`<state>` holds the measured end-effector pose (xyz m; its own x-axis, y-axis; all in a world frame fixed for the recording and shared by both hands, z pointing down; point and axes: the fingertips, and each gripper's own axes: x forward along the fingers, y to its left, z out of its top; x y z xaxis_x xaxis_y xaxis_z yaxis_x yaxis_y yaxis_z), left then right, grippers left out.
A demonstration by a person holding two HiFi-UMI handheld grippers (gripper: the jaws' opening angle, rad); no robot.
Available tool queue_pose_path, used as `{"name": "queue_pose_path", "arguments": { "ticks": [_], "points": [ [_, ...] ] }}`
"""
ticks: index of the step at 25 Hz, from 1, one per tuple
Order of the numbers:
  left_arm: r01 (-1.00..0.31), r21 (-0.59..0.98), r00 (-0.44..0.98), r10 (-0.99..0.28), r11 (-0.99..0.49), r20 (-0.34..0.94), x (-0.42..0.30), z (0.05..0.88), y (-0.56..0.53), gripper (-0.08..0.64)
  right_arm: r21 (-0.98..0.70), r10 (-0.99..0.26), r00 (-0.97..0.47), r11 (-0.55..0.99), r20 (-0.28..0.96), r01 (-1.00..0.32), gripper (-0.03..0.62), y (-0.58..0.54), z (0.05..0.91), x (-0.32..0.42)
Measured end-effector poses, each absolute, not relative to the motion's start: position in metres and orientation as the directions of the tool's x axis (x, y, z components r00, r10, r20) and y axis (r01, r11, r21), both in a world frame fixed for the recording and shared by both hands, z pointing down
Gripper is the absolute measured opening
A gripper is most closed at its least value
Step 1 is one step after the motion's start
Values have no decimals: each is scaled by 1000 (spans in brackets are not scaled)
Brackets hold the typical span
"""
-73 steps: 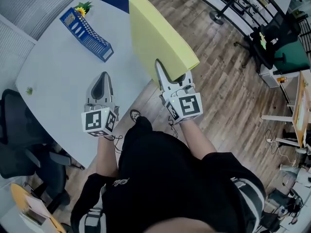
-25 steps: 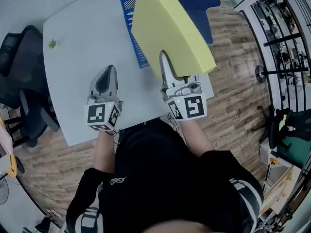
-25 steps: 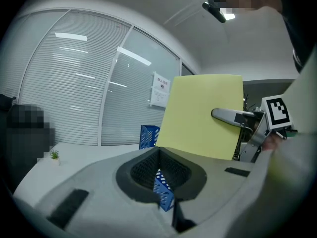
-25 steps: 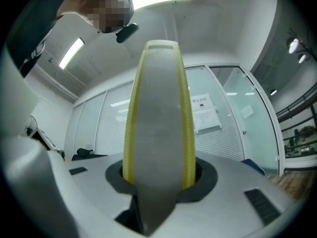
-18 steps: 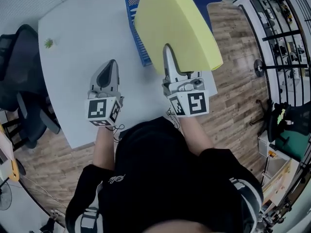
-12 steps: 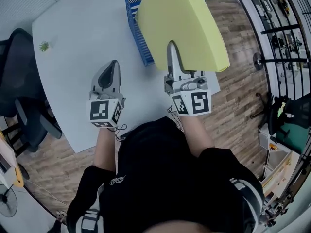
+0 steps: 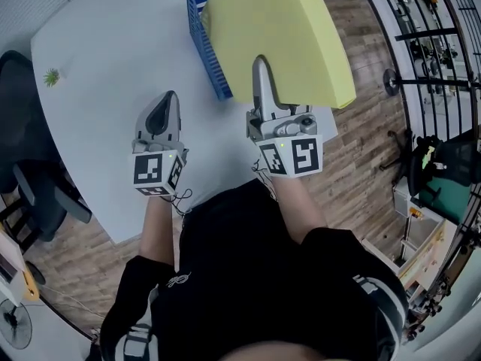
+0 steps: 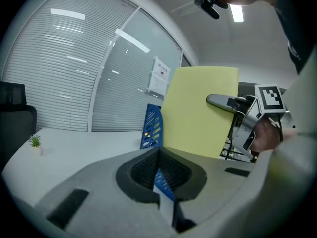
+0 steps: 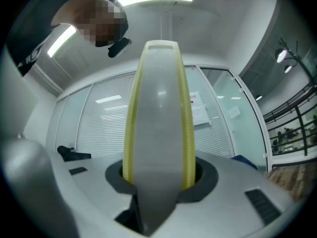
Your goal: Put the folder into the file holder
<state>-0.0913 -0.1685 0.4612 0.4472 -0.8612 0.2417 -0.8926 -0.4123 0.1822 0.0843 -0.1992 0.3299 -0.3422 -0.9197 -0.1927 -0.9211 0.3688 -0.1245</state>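
Overhead, a pale table (image 7: 105, 66) fills most of the scene, with a person standing at its near edge. Above that edge the yellow folder (image 7: 278, 36) is held in the air, a broad, thick slab that looks stiff, more like a box file than a paper sleeve. It is not yet in the blue slotted file holder (image 7: 201, 21), which stands on the table just beyond and is partly hidden behind the folder's far end.

The right gripper (image 7: 260, 70) is clamped on the folder's near edge, one jaw lying across the top face. Its own view shows the grey spine and yellow covers pinched between the pads. The left gripper (image 7: 167, 100) hangs over the table beside it, jaws closed together with nothing between them. A small potted plant (image 7: 51, 76) sits well apart, near the far left rim.

The folder probably weighs little, but its length beyond the grip will likely make it want to swing or droop. Its smooth covers may also slide under the pads. A hold close to the spine, near the middle of an edge, looks the safest purchase, with the free gripper available to steady the far corner into a slot.
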Motion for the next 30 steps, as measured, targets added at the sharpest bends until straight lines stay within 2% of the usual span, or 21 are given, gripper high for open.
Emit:
{"name": "queue_pose_path", "arguments": {
  "ticks": [30],
  "points": [
    [-894,216,442,-851,-393,283,-99,488,-181,-3,-118,-924,-354,371,-142,-921,157,-226,357,62]
  ]
}}
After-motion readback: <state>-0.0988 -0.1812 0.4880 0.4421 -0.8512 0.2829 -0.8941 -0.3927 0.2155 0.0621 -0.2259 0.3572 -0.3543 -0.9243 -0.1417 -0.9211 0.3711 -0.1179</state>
